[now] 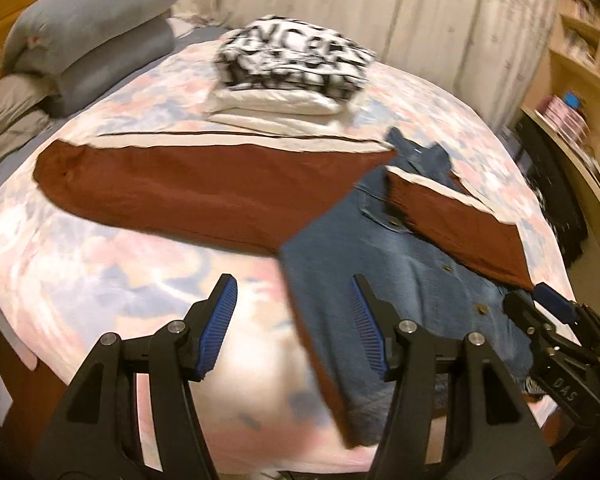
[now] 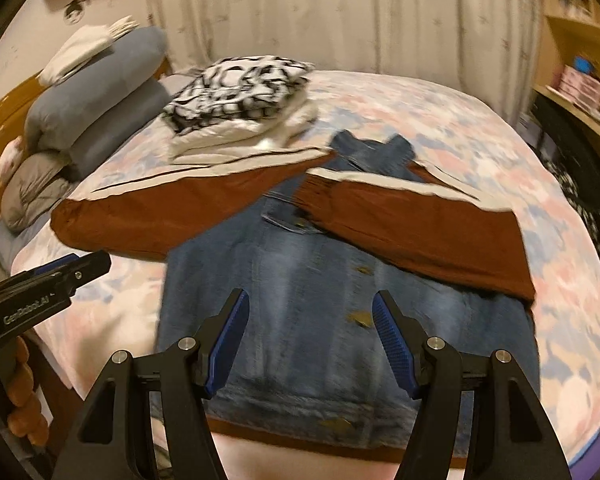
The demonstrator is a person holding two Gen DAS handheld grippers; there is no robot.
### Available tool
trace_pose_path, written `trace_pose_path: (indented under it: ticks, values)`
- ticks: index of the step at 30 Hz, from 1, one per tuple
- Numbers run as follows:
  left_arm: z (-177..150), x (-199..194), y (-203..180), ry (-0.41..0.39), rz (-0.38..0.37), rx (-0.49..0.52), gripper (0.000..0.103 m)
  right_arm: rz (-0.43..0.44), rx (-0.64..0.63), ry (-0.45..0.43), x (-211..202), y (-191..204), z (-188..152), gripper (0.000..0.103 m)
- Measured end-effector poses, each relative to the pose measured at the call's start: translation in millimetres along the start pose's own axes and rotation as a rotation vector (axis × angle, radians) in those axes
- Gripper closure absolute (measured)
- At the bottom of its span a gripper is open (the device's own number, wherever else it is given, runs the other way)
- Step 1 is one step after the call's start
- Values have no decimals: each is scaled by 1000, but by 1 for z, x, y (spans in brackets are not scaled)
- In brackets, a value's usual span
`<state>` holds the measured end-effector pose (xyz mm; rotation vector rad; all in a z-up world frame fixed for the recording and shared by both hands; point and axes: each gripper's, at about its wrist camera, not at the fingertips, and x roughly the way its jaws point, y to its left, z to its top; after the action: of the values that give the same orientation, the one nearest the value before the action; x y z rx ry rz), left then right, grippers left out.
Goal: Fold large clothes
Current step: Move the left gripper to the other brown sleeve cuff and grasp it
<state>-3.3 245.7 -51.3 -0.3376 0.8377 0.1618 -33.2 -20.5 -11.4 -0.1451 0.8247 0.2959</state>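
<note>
Pillows (image 2: 96,92) sit stacked at the bed's left edge, grey-blue ones over a paler one, with a white cloth (image 2: 80,50) on top. Toward the far edge of the bed (image 2: 480,128), a folded pile (image 2: 240,96) rests with a black-and-white patterned piece uppermost and white layers under it. Nearer, the jacket (image 2: 300,280) lies spread across the flowered cover, its denim body running down to the near edge, buttons showing along the front. Its left sleeve (image 2: 160,208) — rust-brown with a white stripe along the top — stretches flat toward the left edge. Its right sleeve (image 2: 420,232), the same colours, is laid slantwise across the upper right of the denim, cuff toward the collar.

Left gripper (image 1: 296,328) hangs above the near edge, over the cover and the jacket's left side; its jaws stand apart with nothing between them. Right gripper (image 2: 308,344) hangs above the lower middle of the denim, jaws likewise parted and empty. In the left wrist view the right gripper's tip (image 1: 540,304) shows just beside the folded sleeve's lower corner; whether it touches the cloth I cannot tell. Shelves (image 1: 580,60) stand beyond the bed's right edge.
</note>
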Motion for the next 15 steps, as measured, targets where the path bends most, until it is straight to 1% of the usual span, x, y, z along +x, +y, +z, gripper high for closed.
trace_pose_path:
  ticks: [6,9,12,15]
  values:
    - [19,16,64,-6,32,-106,48,65,-83,-26,27,57,46,38]
    - [27,30,99,0,26,-166,48,89,-121,-36,54,86,76,38]
    - [34,47,142,1,31,-242,48,92,-150,-44,82,108,102,38]
    - [40,66,185,4,47,-317,48,109,-173,-35,122,132,130,38]
